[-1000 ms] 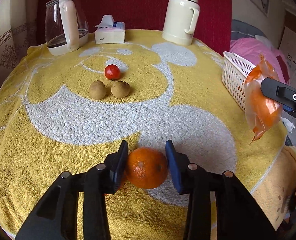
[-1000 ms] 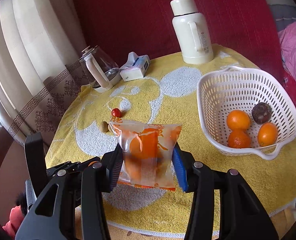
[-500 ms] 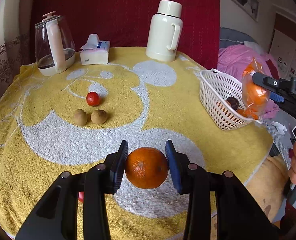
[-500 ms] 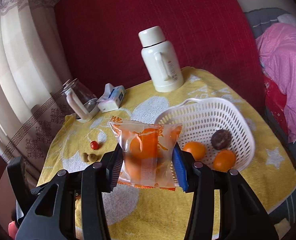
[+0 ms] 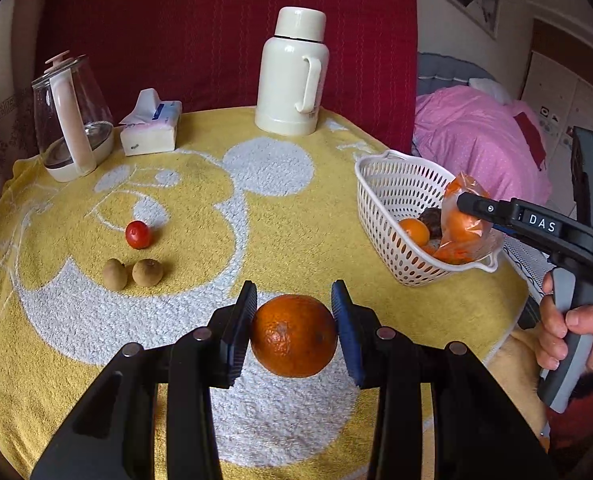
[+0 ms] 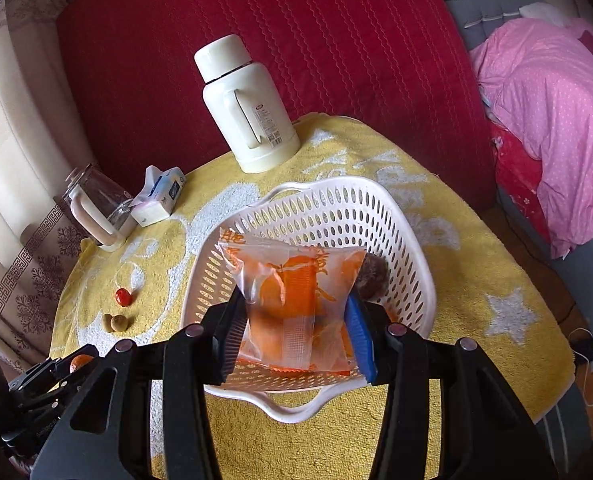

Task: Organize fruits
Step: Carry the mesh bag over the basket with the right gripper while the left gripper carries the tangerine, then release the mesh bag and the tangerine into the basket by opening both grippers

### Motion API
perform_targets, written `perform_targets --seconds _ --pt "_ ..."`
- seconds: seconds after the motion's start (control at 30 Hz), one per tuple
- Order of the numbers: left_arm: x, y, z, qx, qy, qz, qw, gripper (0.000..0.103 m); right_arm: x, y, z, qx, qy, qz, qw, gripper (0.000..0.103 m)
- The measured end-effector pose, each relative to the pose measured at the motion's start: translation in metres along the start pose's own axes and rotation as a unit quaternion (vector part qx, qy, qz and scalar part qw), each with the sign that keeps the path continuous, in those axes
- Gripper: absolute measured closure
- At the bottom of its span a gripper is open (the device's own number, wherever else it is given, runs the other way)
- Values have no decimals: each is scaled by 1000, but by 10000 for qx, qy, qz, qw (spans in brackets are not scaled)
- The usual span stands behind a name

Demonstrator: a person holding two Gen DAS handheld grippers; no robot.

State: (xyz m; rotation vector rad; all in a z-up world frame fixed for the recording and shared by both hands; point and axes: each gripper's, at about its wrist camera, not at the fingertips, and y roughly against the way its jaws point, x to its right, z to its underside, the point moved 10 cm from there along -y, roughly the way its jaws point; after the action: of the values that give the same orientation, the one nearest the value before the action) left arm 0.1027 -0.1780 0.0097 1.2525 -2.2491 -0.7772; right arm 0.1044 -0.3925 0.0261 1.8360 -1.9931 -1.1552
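My left gripper (image 5: 293, 332) is shut on a dark orange (image 5: 293, 336) and holds it above the yellow towel near the table's front. My right gripper (image 6: 296, 328) is shut on a clear bag of oranges (image 6: 292, 300) and holds it over the white basket (image 6: 412, 240); the bag (image 5: 462, 220) and basket (image 5: 380, 184) also show in the left wrist view. The basket holds an orange (image 5: 414, 231) and a dark brown fruit (image 6: 372, 276). A small red fruit (image 5: 137, 234) and two brown fruits (image 5: 132, 274) lie on the towel at left.
A cream thermos (image 5: 292, 72), a tissue box (image 5: 152, 130) and a glass kettle (image 5: 72, 116) stand along the table's back. A red backrest rises behind them. A pink bed (image 6: 556, 120) is at the right. The basket sits near the table's right edge.
The right gripper carried the bag from over the table middle to over the basket. The left gripper lifted the orange off the towel and drew back.
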Motion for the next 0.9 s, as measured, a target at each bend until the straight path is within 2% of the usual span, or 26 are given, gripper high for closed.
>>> perform_targets --seconds 0.33,0.47,0.83,0.9 --pt "51 -11 -35 140 -383 347 9986 64 13 3 -2 18 -106 -107 9999 54" --pt "73 -21 -46 164 -515 498 9973 64 17 4 -6 79 -180 -150 9997 49" --pt "111 -57 -55 -86 -525 908 9944 63 32 14 -14 291 -345 -183 9988 49" --pt "112 -60 -54 -113 -477 977 9940 58 35 15 -14 312 -396 -178 9986 49"
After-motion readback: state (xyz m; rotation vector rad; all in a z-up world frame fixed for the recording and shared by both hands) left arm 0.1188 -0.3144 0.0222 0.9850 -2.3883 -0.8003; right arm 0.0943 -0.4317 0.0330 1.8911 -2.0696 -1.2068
